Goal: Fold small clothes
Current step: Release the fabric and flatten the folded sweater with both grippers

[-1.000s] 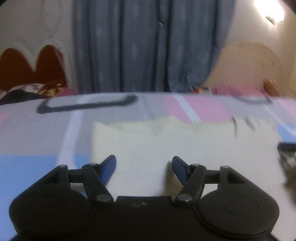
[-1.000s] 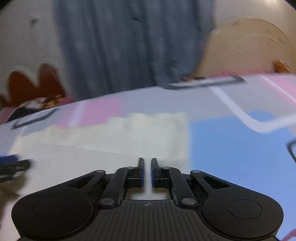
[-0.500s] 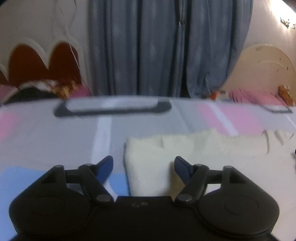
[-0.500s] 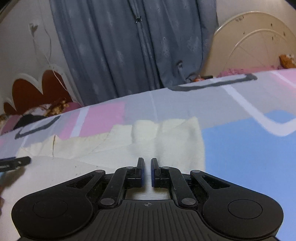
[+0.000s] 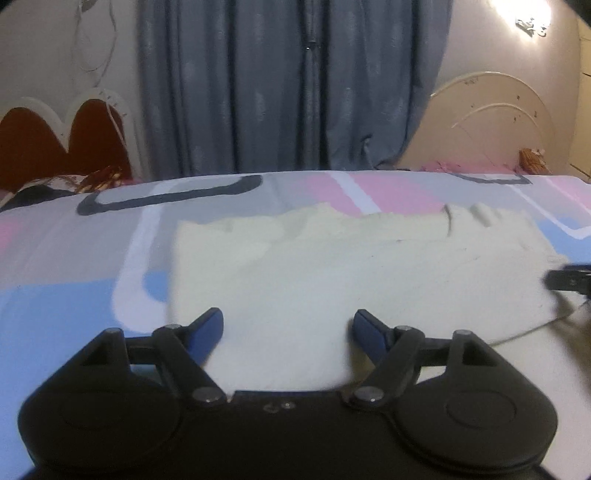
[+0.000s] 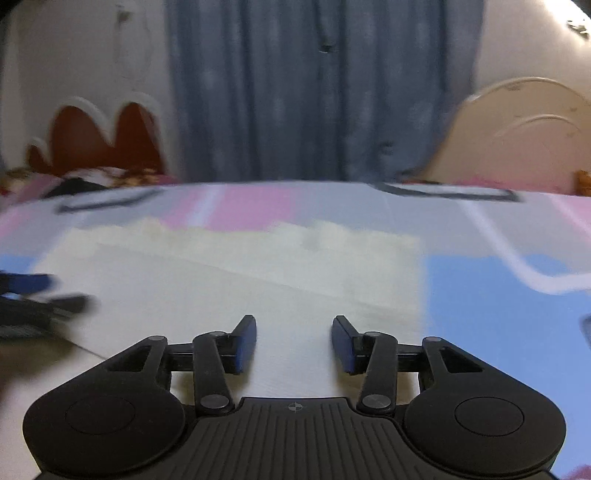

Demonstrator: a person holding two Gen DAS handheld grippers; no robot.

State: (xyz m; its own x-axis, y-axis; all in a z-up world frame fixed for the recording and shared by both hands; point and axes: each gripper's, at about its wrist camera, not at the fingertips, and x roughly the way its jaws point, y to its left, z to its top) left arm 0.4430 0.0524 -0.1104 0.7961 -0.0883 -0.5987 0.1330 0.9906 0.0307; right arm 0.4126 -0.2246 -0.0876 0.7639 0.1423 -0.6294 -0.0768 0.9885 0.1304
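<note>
Red headboard [image 5: 40,144]: it is far back at 10 o'clock in the left wrist view, with a white wavy edge.
Curtain [image 5: 288,85]: it is grey-blue and hangs at 12 o'clock, behind the bed.
Bed sheet [image 5: 66,306]: it covers the bed and has pink, blue, grey and white patches.
Cream cloth [image 5: 332,266]: this is the small piece of clothing. It lies flat on the bed sheet, in the middle of both views. Its far edge at 12 o'clock is bumpy and doubled over.
Left gripper [image 5: 288,328]: it sits at 6 o'clock in its own view, above the left part of the cream cloth. Its two blue fingers [image 5: 210,332] are spread wide and have just been opening a bit more. The cloth lies under the gap, and the pads do not squeeze it.
Right gripper [image 6: 293,343]: it sits at 6 o'clock in its own view, above the right part of the cloth. Its fingers were pressed together and have just been opening. Now there is a gap between them with only flat cloth below. Nothing is pinched.
Cream headboard [image 5: 491,122]: it is round and stands far back at 2 o'clock.
Lamp [image 5: 524,14]: it glows on the wall at 1 o'clock.
</note>
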